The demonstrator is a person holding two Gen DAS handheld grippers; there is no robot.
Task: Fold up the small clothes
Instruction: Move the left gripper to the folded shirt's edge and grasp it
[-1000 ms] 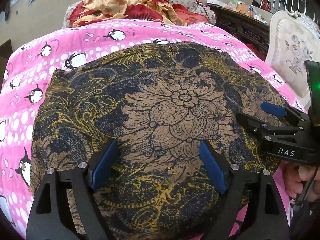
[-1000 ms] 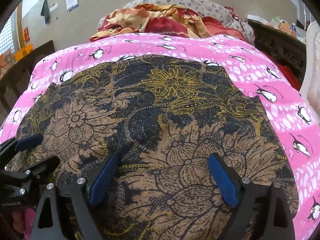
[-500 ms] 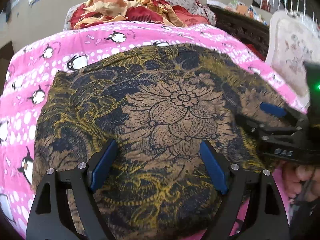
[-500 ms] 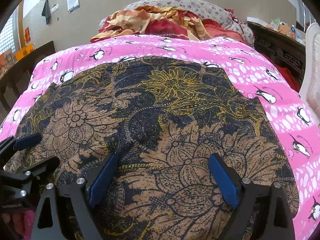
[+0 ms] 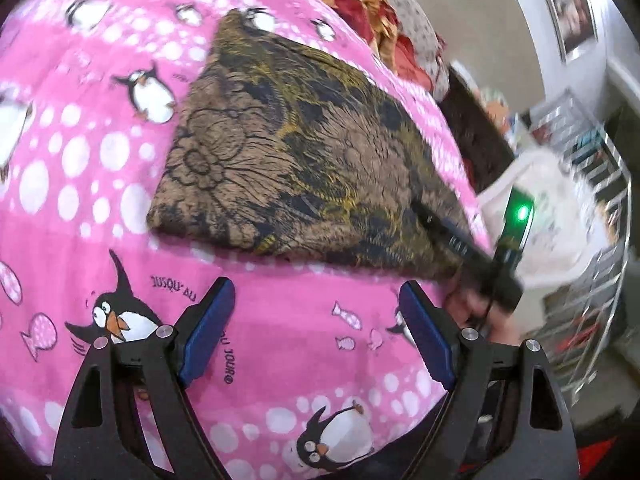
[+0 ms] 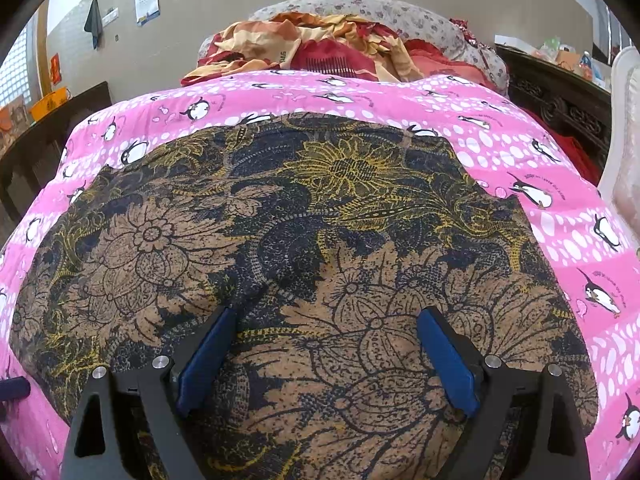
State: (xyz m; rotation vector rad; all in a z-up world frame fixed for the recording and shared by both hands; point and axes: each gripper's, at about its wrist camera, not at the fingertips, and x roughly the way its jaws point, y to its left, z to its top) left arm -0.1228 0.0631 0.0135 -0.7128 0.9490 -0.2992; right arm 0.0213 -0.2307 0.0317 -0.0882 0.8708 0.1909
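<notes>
A brown, navy and yellow floral garment lies flat on the pink penguin bedspread. My right gripper is open and empty, low over the garment's near part. My left gripper is open and empty, off the garment's left side over bare bedspread. In the left wrist view the garment lies ahead, and the right gripper shows blurred at its far edge, with a green light on it.
A heap of red and orange bedding lies at the head of the bed. A dark carved wooden frame runs along the right side. A white chair stands at the right. Dark furniture stands at the left.
My left gripper has pulled off the garment, swung left and turned to face it from the side. My right gripper has stayed in place. Both stay open.
</notes>
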